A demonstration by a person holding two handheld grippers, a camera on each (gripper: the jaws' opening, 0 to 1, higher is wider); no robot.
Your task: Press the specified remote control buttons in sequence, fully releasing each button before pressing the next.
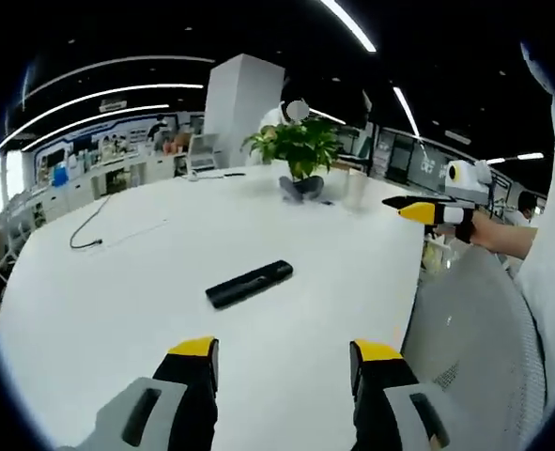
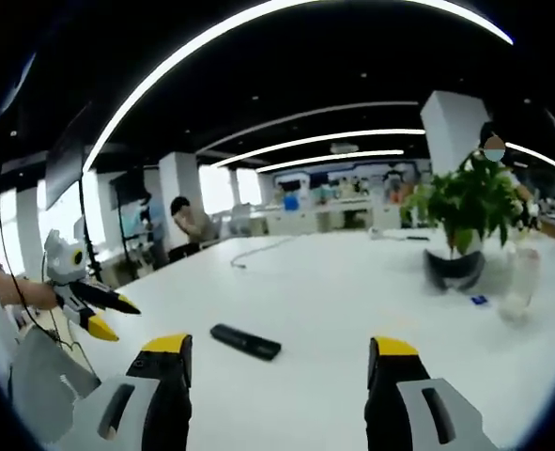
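Left gripper view. Left gripper [image 1: 284, 362]: jaws apart, nothing between them, low over the near edge of the table [image 1: 89, 301]. Remote [image 1: 250, 284]: black, flat on the table, toward the near edge, ahead of the jaws and well apart from them. Right gripper [image 1: 418, 210]: off the table's right edge, held up in a hand [image 1: 498, 233]; its tips appear close together, but too small to tell for sure. Plant [image 1: 299, 155]: potted, near the far edge. Cable [image 1: 94, 225]: toward the far left edge.

Step in hand, as judged: approach to the first button. Advice: bring one jaw tip down squarely on a single button, lift fully clear before the next, and keep the remote in sight.

Hard to make out: the remote's buttons cannot be seen, nor which face is up.

Right gripper view. Right gripper [image 2: 280, 376]: jaws apart here, empty, above the table. The remote [image 2: 246, 342] lies ahead and left of the jaws, untouched. The left gripper [image 2: 97, 315] shows at the left, off the table edge. The plant [image 2: 465, 202] and a clear bottle [image 2: 519, 282] beside it are blurred. A seated person [image 2: 191, 224] is in the background.

Hidden: the buttons again; a small blue item by the pot is too small to name.
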